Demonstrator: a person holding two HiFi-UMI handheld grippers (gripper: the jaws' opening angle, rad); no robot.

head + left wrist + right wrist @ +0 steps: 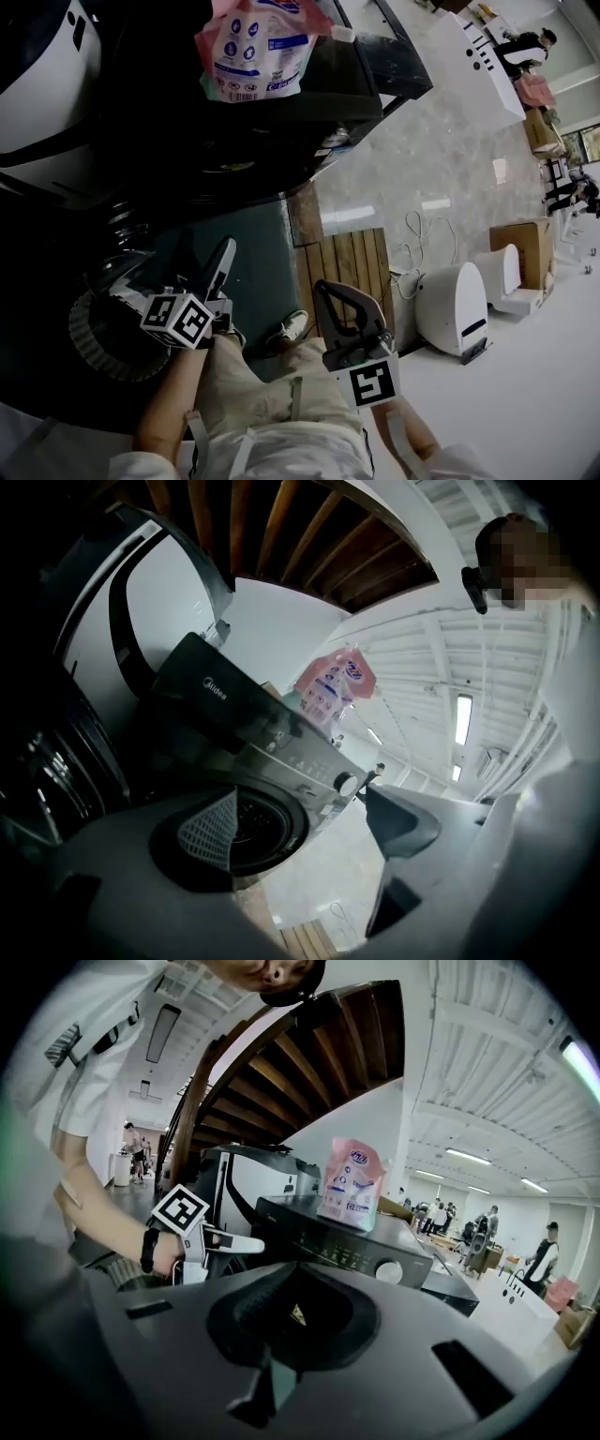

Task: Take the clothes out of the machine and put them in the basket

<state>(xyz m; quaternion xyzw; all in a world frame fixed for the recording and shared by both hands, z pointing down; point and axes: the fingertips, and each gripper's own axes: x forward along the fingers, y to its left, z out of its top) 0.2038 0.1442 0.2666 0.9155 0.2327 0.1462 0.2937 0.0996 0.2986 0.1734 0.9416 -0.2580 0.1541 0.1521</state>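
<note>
Person's crouched in front of the washing machine, both hands low by the knees. Left tongs point roughly level at the drum opening, jaws spread wide, nothing in them. Right tongs, over on the right, tilt down a bit, pinched shut and empty. Can't make out any clothes in the dark drum.

Grey stone floor — wooden staircase

Both forearms reach forward — left tool with jaws wide and empty, right tool with jaws together.
</note>
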